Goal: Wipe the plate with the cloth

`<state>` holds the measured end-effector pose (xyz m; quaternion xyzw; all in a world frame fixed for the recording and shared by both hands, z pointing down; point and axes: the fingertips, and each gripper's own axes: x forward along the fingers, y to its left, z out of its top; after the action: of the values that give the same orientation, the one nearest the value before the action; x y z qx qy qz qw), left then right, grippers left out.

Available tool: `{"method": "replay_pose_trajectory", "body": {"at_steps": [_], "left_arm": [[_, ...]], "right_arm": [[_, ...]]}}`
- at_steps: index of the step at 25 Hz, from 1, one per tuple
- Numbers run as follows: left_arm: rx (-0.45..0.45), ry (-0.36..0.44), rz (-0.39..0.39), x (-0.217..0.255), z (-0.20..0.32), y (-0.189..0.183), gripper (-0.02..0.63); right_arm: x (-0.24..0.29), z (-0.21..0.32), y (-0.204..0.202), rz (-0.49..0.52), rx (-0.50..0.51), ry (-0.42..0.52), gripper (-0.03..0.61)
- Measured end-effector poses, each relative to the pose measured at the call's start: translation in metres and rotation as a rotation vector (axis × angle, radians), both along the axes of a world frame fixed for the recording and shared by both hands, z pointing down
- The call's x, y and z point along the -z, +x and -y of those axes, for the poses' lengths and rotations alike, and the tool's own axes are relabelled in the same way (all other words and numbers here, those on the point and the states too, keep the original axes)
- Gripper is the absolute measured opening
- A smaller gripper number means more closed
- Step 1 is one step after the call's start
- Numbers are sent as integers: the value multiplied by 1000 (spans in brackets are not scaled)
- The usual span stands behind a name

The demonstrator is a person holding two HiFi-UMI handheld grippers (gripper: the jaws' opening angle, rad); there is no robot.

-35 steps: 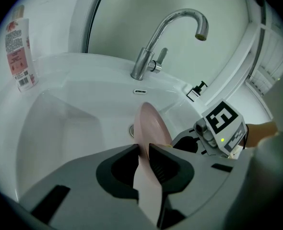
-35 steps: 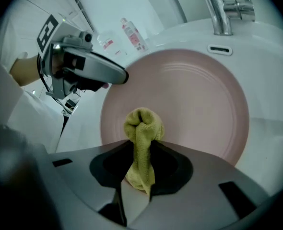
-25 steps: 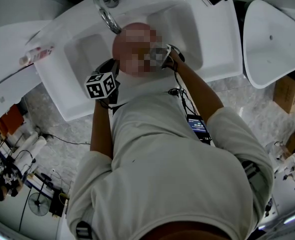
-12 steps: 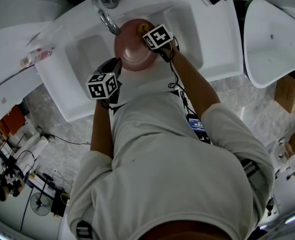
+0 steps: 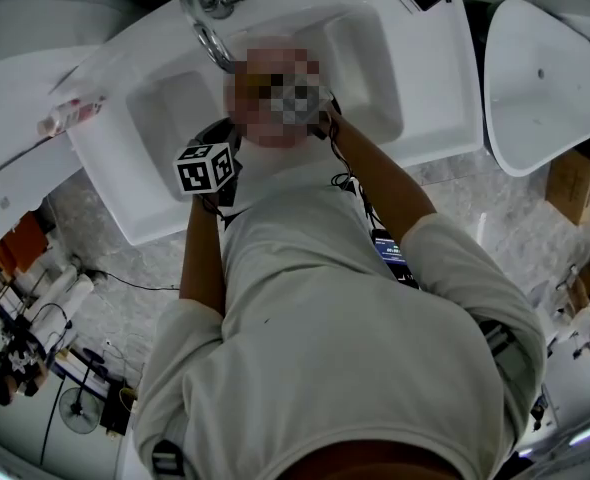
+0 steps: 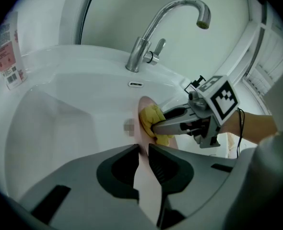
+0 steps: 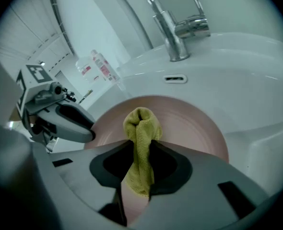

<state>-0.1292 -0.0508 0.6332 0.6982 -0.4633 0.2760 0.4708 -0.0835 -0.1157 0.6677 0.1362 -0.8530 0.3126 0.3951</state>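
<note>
One pink plate (image 7: 194, 123), round and shallow, held on edge inside the white sink basin (image 6: 60, 123), rim pinched in the left gripper (image 6: 142, 150). Yellow terry cloth (image 7: 140, 128), bunched, clenched in the right gripper (image 7: 141, 145), pressed against the plate's face. Chrome faucet (image 6: 146, 51) behind, pale walls around

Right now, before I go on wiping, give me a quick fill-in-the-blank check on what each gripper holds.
1. The left gripper is shut on the rim of the ____ plate.
2. The right gripper pinches a ____ cloth against the plate.
3. Behind the plate, a chrome faucet stands on the ____ sink.
Missing words: pink; yellow; white.
</note>
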Motion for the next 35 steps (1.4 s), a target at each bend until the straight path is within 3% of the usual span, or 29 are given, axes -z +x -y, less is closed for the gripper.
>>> {"method": "replay_pose_trajectory", "body": {"at_steps": [5, 16, 25, 29, 35], "left_arm": [[18, -38, 0, -23, 4, 2, 69], [62, -158, 69, -79, 9, -4, 61], [92, -199, 189, -87, 10, -8, 68], [112, -163, 212, -71, 10, -11, 132], [202, -7, 177, -24, 17, -18, 109]], "right_arm": [[5, -25, 14, -43, 73, 49, 95], [28, -2, 71, -12, -122, 103, 94], [34, 5, 93, 5, -102, 104, 94], [39, 4, 92, 22, -120, 99, 94], [62, 9, 98, 3, -151, 242, 94]]}}
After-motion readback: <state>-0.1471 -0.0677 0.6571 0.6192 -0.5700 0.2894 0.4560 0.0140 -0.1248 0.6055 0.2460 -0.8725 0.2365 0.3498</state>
